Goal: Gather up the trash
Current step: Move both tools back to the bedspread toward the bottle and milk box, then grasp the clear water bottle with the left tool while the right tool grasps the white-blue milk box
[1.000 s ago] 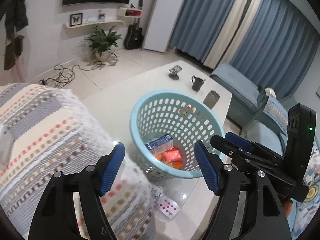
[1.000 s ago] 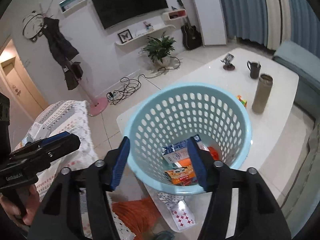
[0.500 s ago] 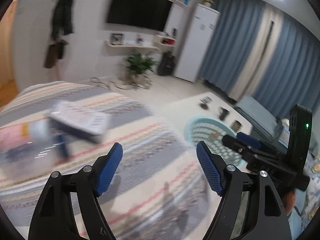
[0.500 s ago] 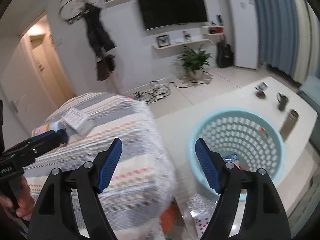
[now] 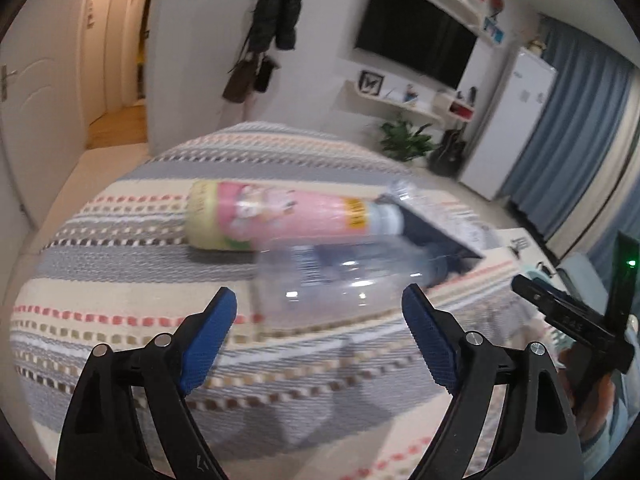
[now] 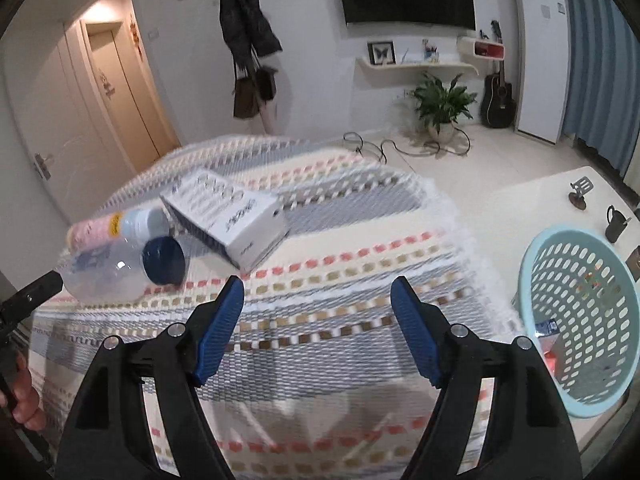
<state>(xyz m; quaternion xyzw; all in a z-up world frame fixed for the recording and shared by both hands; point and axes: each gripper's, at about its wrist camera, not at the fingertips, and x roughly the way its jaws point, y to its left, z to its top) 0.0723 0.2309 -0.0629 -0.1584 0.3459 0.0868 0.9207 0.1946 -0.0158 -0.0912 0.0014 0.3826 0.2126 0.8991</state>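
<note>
A clear plastic bottle (image 5: 340, 276) with a dark blue cap (image 6: 164, 260) lies on the striped blanket (image 5: 120, 280), just beyond my open, empty left gripper (image 5: 320, 320). Behind it lies a pink-labelled bottle (image 5: 280, 216) and a white carton box (image 6: 232, 216). My right gripper (image 6: 316, 312) is open and empty over the blanket, right of the clear bottle (image 6: 104, 276). The light blue trash basket (image 6: 580, 312) stands at the right with some trash inside.
A white table (image 6: 560, 188) behind the basket holds a dark mug (image 6: 616, 222) and a small stand (image 6: 580, 194). A potted plant (image 6: 440, 104), guitar and cables are on the floor. A coat rack (image 6: 248, 40) stands by the wall.
Both grippers have swung left from the basket to the striped blanket. The bottles and the box have come into view, now close in front of the left gripper.
</note>
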